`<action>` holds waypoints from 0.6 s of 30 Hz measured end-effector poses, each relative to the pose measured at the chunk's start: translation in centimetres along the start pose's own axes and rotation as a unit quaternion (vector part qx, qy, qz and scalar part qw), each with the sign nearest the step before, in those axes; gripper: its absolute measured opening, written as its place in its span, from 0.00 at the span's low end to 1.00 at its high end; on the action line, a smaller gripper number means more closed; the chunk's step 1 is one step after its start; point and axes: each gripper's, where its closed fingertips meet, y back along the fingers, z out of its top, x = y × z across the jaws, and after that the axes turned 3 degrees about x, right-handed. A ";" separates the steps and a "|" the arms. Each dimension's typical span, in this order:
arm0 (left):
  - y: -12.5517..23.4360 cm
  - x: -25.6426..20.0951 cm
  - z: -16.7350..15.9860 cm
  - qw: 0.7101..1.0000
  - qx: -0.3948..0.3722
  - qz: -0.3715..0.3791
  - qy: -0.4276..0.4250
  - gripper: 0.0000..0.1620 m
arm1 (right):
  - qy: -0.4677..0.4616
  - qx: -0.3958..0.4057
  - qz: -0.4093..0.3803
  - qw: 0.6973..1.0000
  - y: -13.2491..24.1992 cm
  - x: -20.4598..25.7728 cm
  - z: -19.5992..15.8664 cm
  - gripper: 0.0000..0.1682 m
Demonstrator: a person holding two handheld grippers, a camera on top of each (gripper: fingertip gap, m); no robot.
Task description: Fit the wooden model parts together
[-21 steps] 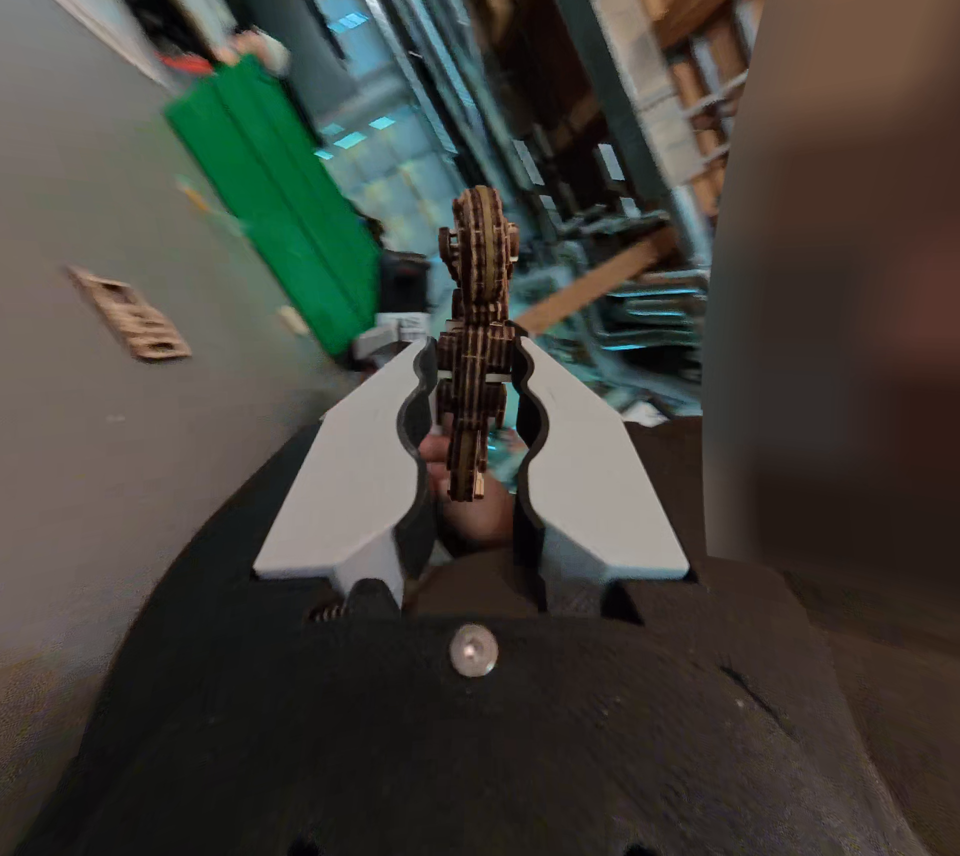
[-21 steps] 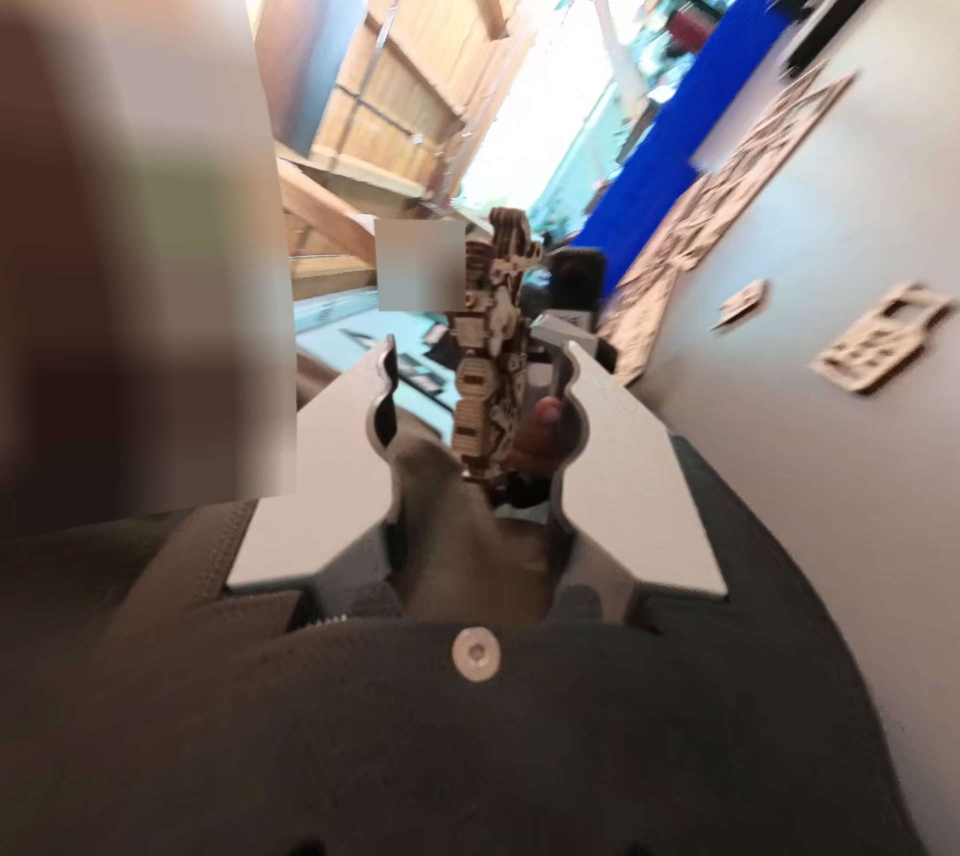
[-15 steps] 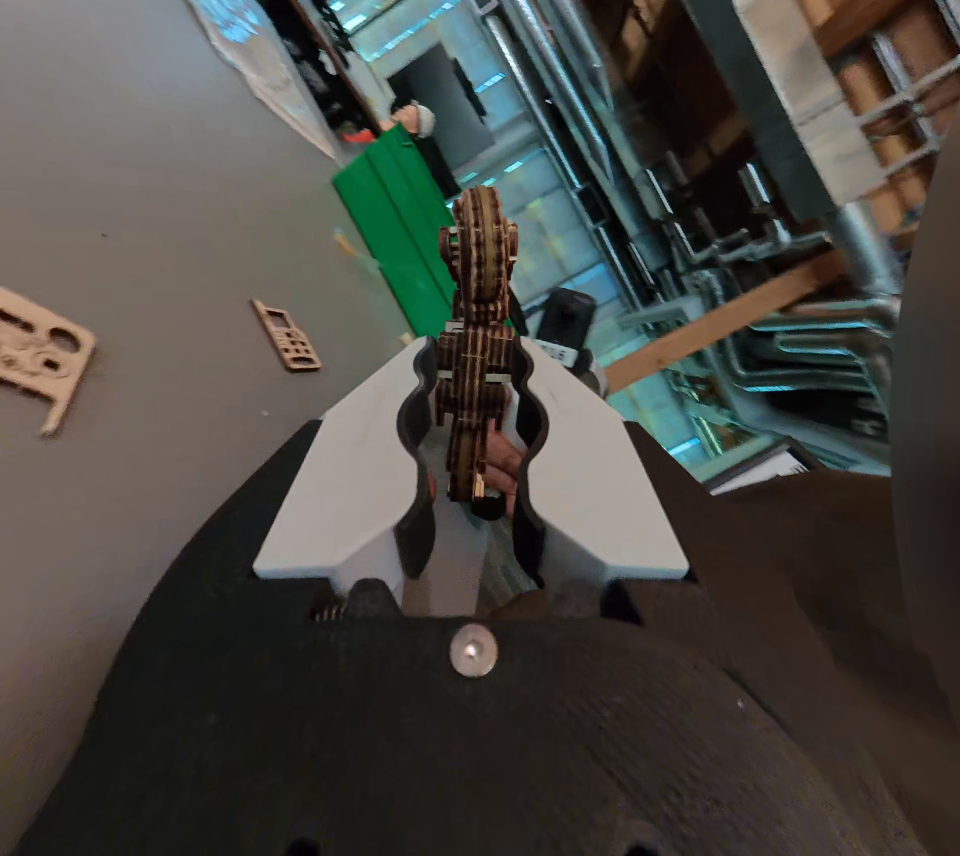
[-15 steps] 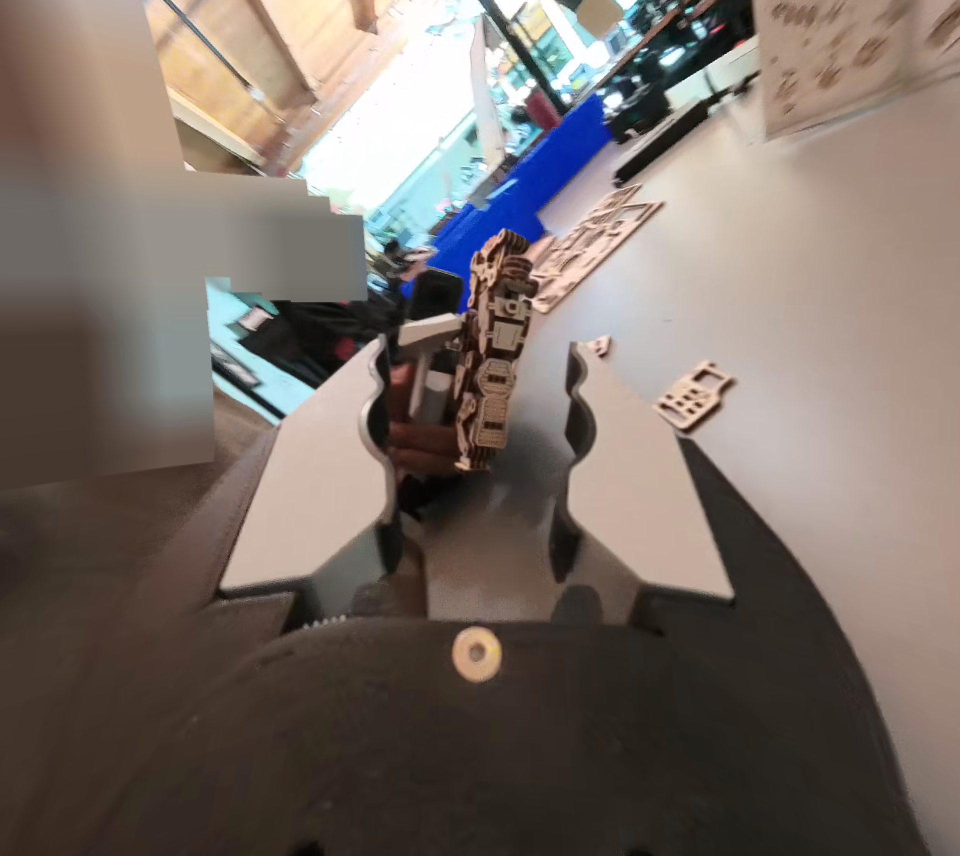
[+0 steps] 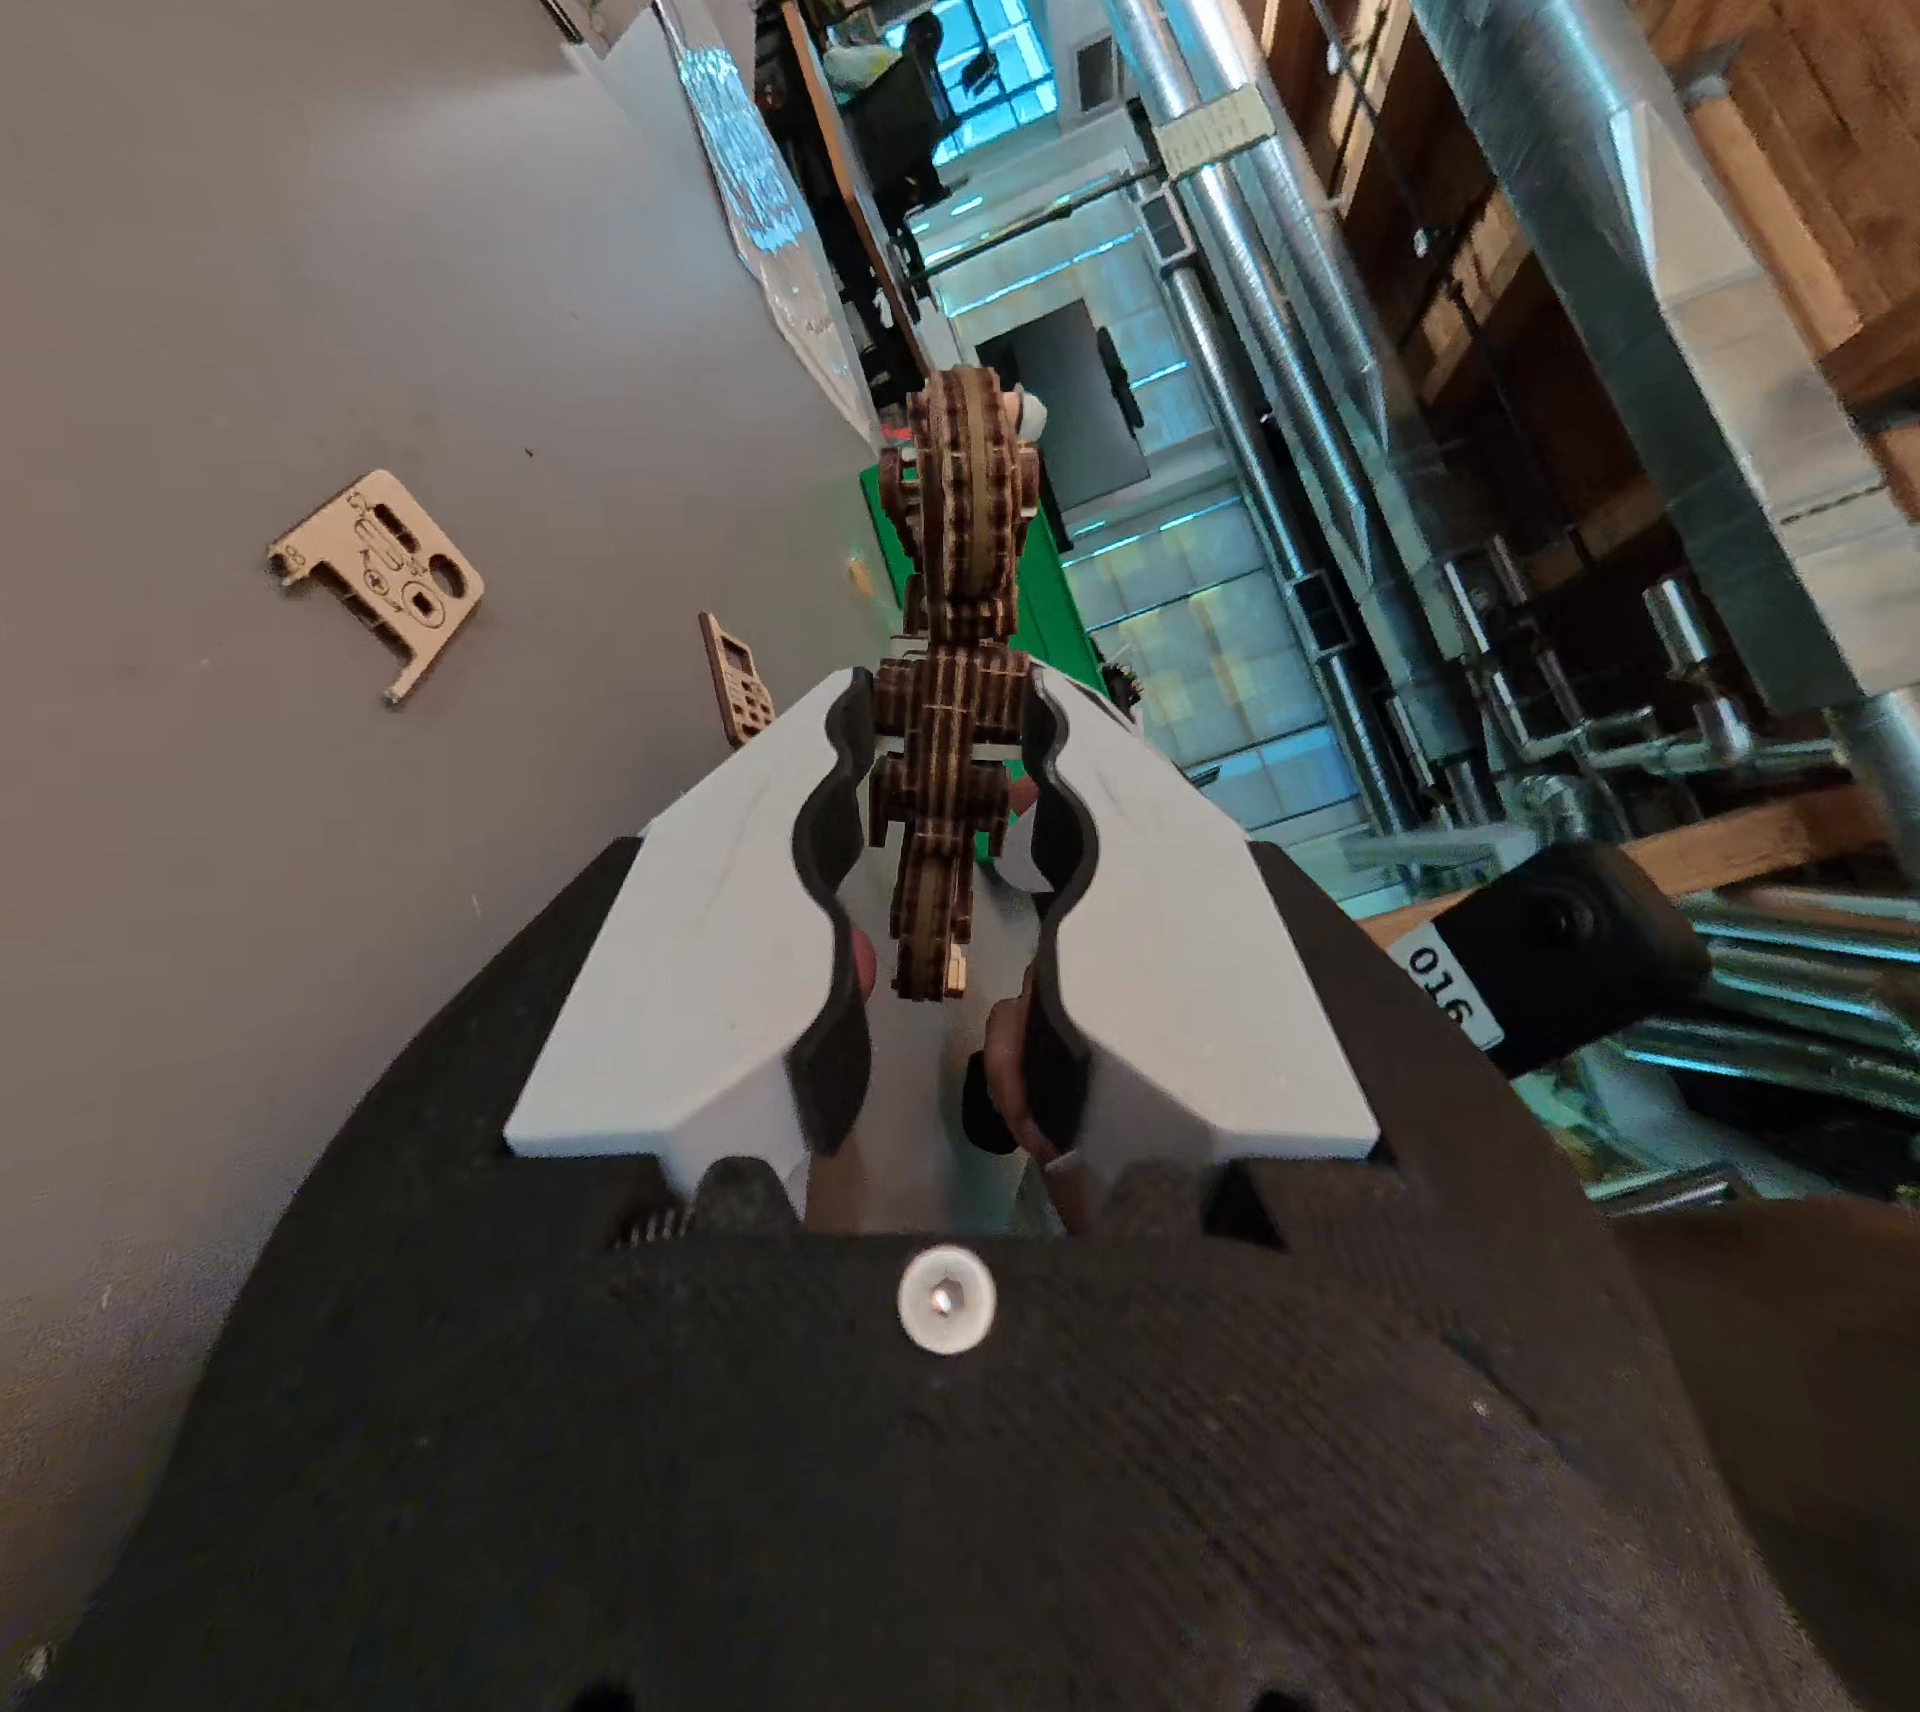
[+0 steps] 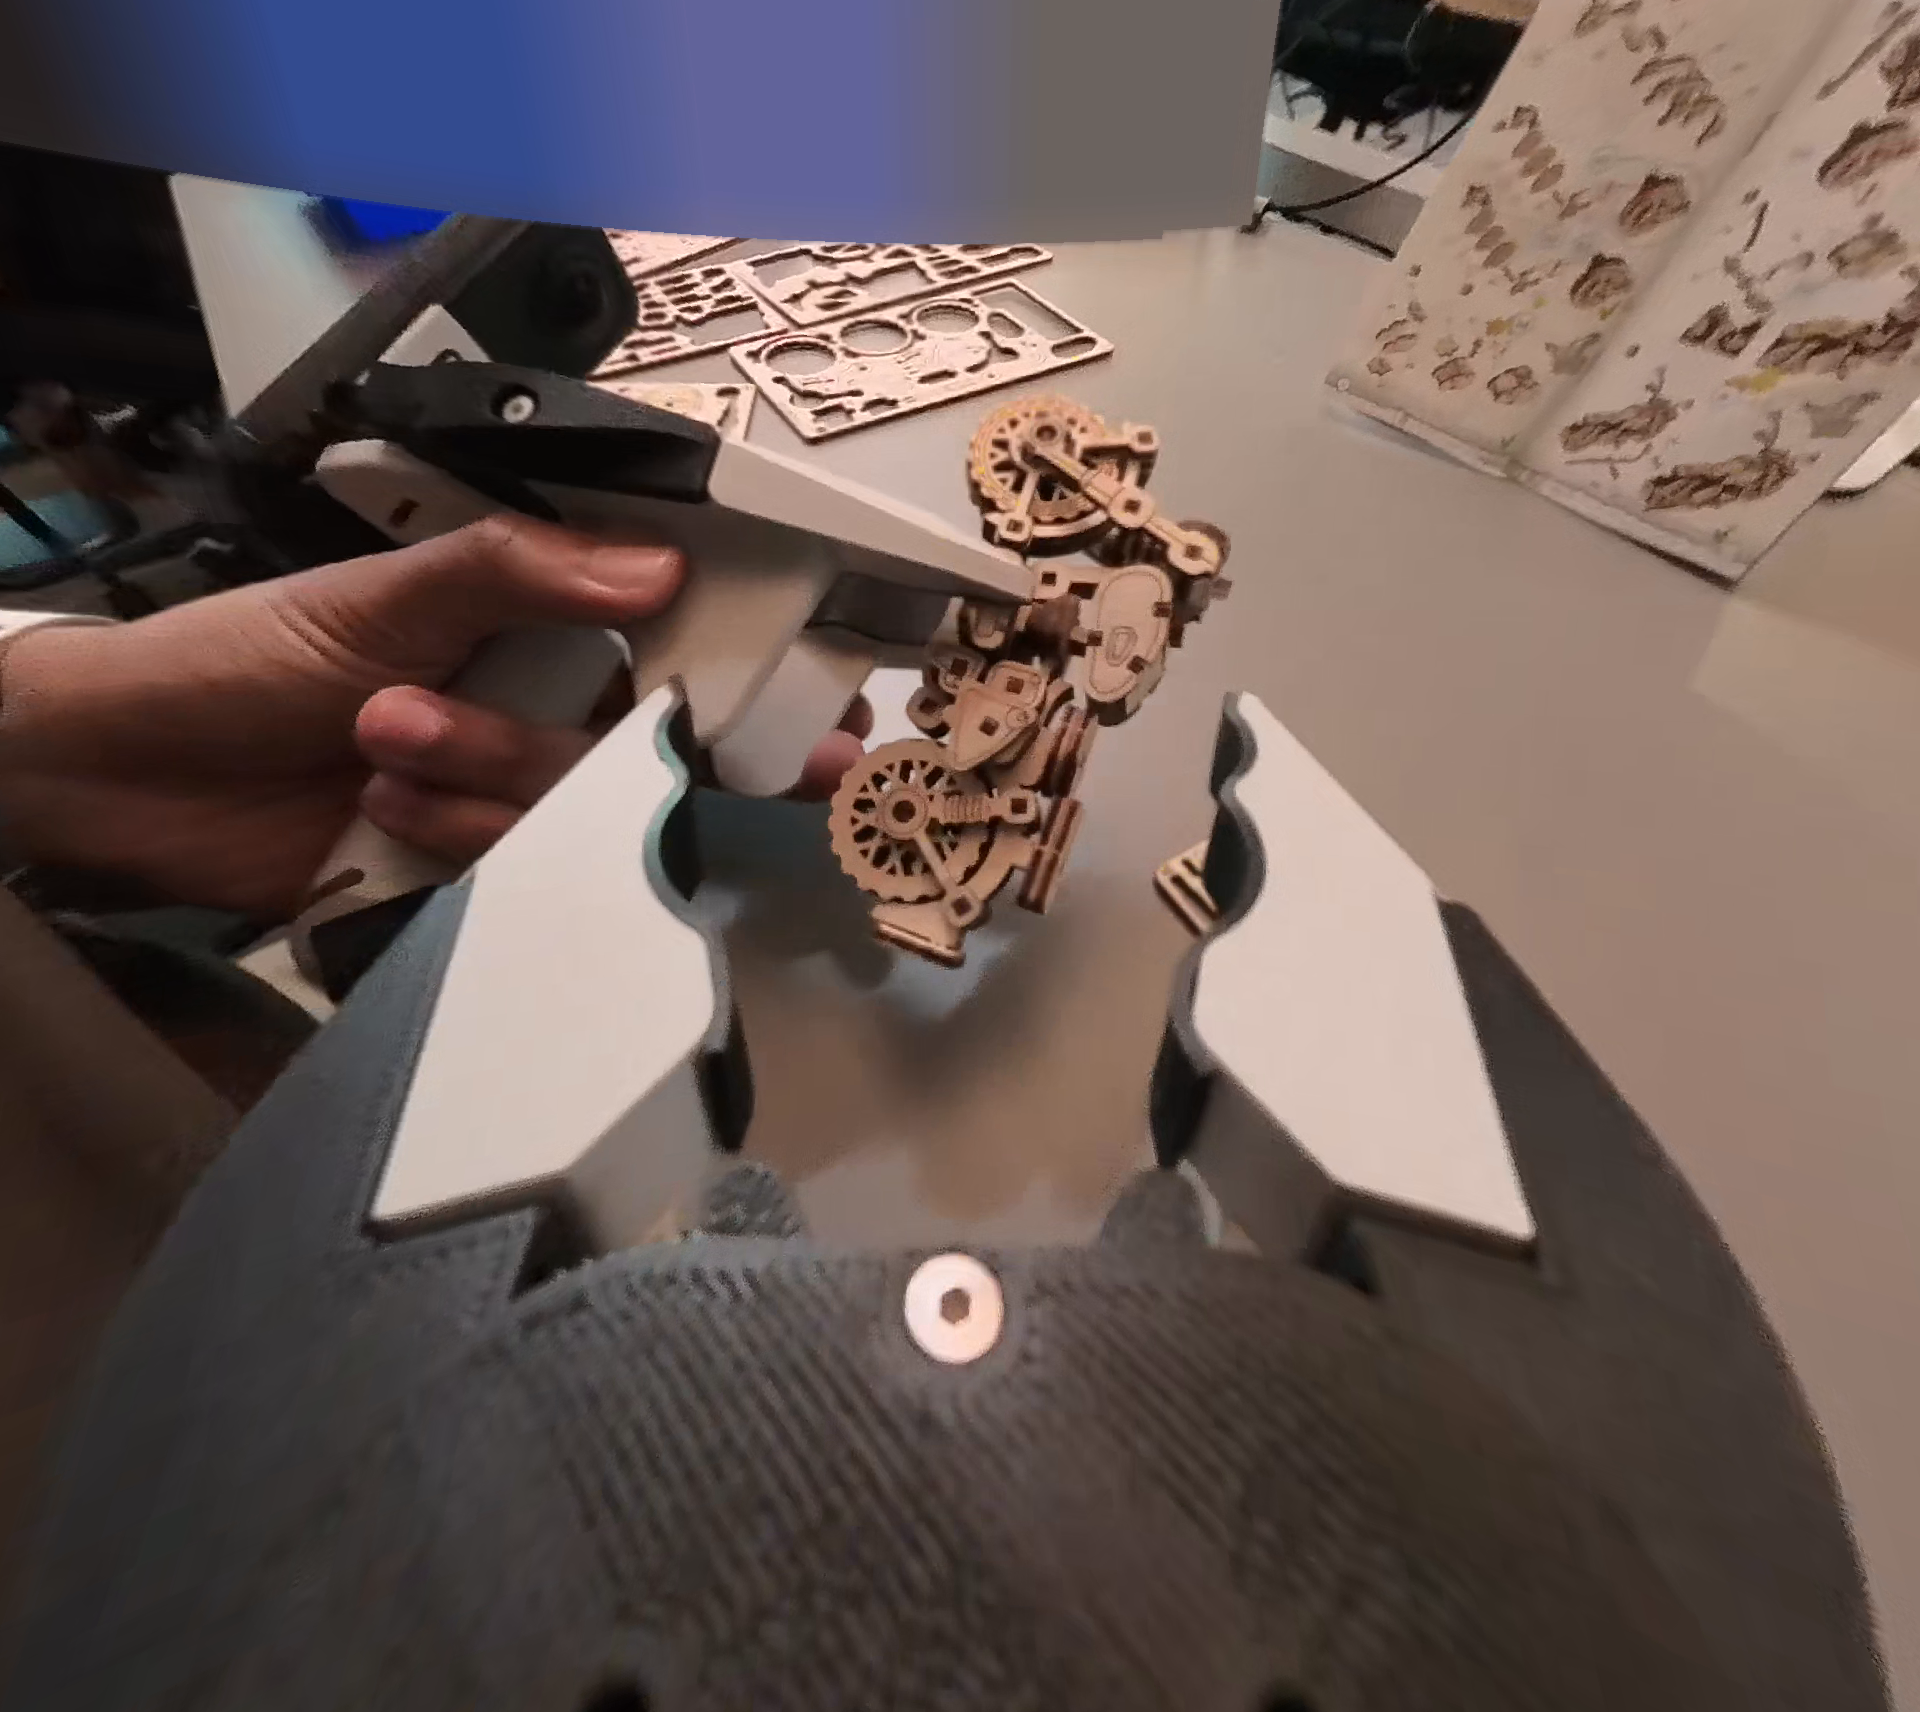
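A smooth grey counter is carrying flat, laser-cut plywood sheets with punched-out holes and an open illustrated instruction booklet. Above it, the left tool is clenching its wavy black pads around a layered, gear-studded wooden motorcycle model, which is hanging clear of the surface. The right tool is gaping, released, just before the model. A small slotted plywood offcut is lying nearby.
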 end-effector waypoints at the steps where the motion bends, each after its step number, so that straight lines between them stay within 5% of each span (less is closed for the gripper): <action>1: 0.1 0.0 0.2 1.000 -0.005 -0.005 0.009 0.16 | 0.010 -0.003 -0.006 1.000 -0.1 0.0 0.2 0.59; 11: 0.1 -0.7 0.4 0.997 -0.027 -0.047 0.050 0.17 | 0.023 0.017 0.014 0.999 0.5 -0.2 -0.4 0.54; 18: 0.1 -1.0 0.2 0.995 -0.028 -0.067 0.072 0.16 | 0.107 0.045 -0.057 0.992 0.6 -1.2 -1.2 0.45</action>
